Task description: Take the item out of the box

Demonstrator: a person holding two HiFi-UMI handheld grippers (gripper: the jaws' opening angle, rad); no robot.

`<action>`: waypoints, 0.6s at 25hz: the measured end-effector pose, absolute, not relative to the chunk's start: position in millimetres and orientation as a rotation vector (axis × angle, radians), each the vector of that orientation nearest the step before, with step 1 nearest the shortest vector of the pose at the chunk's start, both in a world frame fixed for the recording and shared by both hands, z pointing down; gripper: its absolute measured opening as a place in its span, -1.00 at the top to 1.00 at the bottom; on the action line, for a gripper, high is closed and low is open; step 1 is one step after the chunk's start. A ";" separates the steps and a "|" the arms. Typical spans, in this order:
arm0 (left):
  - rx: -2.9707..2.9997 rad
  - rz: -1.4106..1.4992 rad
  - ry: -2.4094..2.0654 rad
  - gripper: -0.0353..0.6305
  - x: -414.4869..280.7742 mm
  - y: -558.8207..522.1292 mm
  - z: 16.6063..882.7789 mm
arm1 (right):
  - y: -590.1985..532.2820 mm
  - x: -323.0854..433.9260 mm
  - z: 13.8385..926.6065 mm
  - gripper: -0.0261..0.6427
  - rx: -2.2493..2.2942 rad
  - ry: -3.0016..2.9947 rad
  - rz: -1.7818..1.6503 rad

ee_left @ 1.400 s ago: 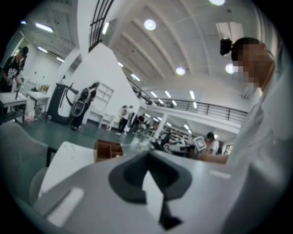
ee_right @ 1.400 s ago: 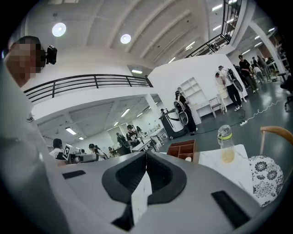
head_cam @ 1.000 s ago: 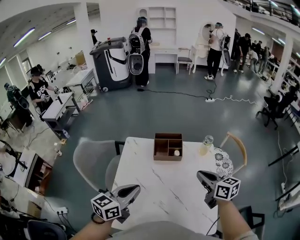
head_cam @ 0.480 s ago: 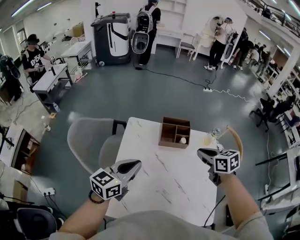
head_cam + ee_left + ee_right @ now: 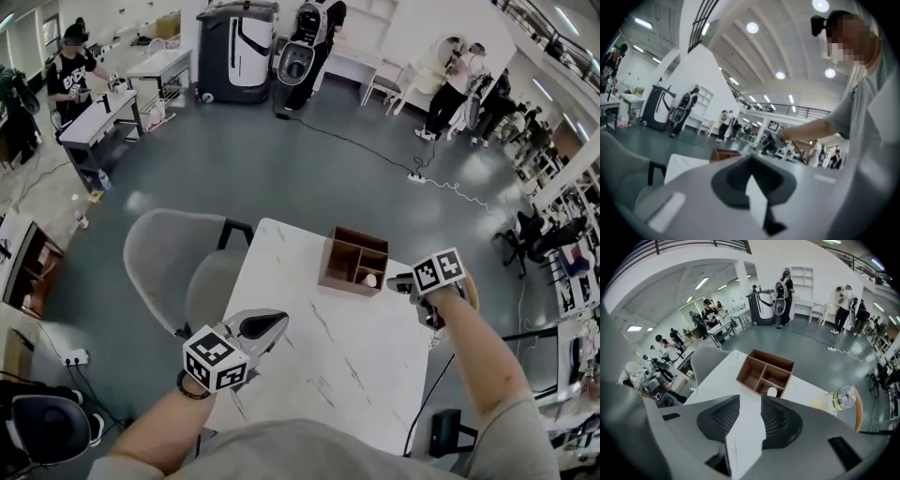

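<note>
A brown wooden box (image 5: 353,260) stands on the white bench (image 5: 328,366), toward its far side, and is split into several open compartments. The item (image 5: 370,279), small, round and white, lies in the small compartment at the box's corner nearest the right hand-held gripper (image 5: 399,281); the other compartments look bare. In the right gripper view a clear bottle (image 5: 843,398) with a green-rimmed cap and yellowish contents stands to the right of the box.

The right forearm reaches over the bench's right side. Its gripper tilts steeply down, just beside the box, with jaws that have just been opening and stand apart, framing only bench surface. The left hand-held gripper (image 5: 278,322) is held about level over the near left of the bench, well apart from the box, its jaw tips together.
</note>
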State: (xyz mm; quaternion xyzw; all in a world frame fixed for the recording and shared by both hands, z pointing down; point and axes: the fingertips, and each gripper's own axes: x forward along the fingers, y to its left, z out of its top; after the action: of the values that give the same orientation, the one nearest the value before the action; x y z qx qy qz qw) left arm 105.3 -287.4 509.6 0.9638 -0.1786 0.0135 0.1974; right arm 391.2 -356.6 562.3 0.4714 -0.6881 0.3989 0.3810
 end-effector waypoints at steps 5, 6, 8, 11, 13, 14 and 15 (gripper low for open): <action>2.715 0.056 -0.519 0.88 101.6 -297.8 522.5 | -377.9 400.0 591.9 0.44 1.183 -1.619 1.149; 2.716 0.057 -0.521 0.88 101.2 -299.3 525.1 | -380.9 402.2 598.6 0.42 1.178 -1.590 1.152; 2.716 0.057 -0.522 0.88 100.9 -301.3 530.0 | -387.3 407.4 611.2 0.39 1.183 -1.540 1.167; 2.714 0.064 -0.520 0.88 100.6 -302.9 537.7 | -396.3 413.4 627.8 0.35 1.208 -1.488 1.218; 2.707 0.071 -0.518 0.88 100.0 -303.0 543.8 | -399.2 414.7 638.4 0.32 1.213 -1.460 1.252; 2.702 0.074 -0.517 0.88 99.4 -303.0 547.0 | -400.4 414.8 643.2 0.29 1.214 -1.447 1.264; 2.695 0.076 -0.516 0.88 98.6 -303.1 549.8 | -401.7 414.9 647.5 0.28 1.217 -1.434 1.275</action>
State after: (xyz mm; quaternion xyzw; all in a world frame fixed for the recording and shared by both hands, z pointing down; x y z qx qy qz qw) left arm 98.6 -303.1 549.8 0.9626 -0.1844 0.0271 0.1968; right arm 414.9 -401.7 647.5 0.4859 -0.5725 0.5088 0.4210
